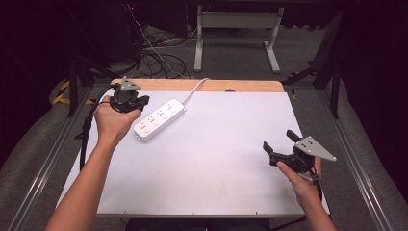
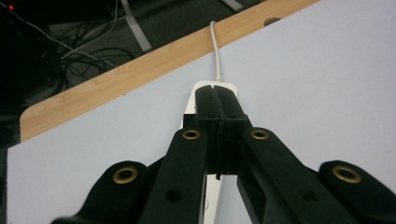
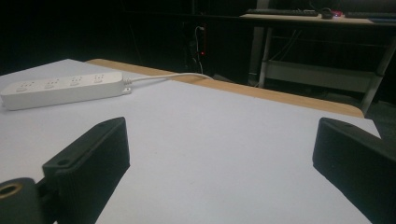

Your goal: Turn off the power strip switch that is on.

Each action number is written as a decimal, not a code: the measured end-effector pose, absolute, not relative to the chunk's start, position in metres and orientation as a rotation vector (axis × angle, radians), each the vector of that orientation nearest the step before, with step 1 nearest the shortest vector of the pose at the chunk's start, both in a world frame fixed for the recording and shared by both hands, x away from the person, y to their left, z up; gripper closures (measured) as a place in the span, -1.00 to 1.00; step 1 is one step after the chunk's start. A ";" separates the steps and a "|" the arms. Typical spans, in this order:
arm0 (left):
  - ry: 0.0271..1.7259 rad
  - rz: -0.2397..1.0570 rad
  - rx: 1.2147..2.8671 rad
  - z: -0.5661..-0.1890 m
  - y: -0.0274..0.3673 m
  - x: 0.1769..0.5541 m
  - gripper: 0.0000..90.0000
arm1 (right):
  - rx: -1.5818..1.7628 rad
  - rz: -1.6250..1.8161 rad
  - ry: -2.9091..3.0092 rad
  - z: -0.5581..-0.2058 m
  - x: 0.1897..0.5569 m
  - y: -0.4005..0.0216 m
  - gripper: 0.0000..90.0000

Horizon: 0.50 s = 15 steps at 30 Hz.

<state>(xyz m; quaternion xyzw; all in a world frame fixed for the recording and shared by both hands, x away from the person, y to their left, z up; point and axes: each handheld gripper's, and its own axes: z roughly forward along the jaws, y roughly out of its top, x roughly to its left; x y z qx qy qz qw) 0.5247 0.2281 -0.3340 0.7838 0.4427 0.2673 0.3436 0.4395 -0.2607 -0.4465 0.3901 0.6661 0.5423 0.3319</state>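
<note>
Power strip (image 1: 159, 120), white, with four sockets, lies diagonally on the far left part of the white surface (image 1: 216, 159), its cord (image 1: 195, 88) running off over the wooden far edge. Left gripper (image 1: 136, 103) sits just beside the strip's near-left end, fingers (image 2: 217, 116) pressed fully together with nothing between them; in the left gripper view they point along the strip toward the cord end. Right gripper (image 1: 279, 139) rests well apart at the near right, fingers (image 3: 93, 158) spread wide and empty. Judged progress: early stage; no socket holds a plug, the strip is ungrasped, and any pressing, pushing or repositioning is left to do
</note>
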 end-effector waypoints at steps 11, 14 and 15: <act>1.210 0.644 2.172 -0.355 0.200 0.570 1.00 | 1.012 1.428 1.750 -0.445 0.439 -0.260 -0.89; 1.230 0.624 2.207 -0.365 0.195 0.583 1.00 | 1.003 1.429 1.748 -0.445 0.439 -0.260 -0.89; 1.243 0.615 2.229 -0.370 0.193 0.587 1.00 | 1.003 1.429 1.748 -0.445 0.439 -0.260 -0.89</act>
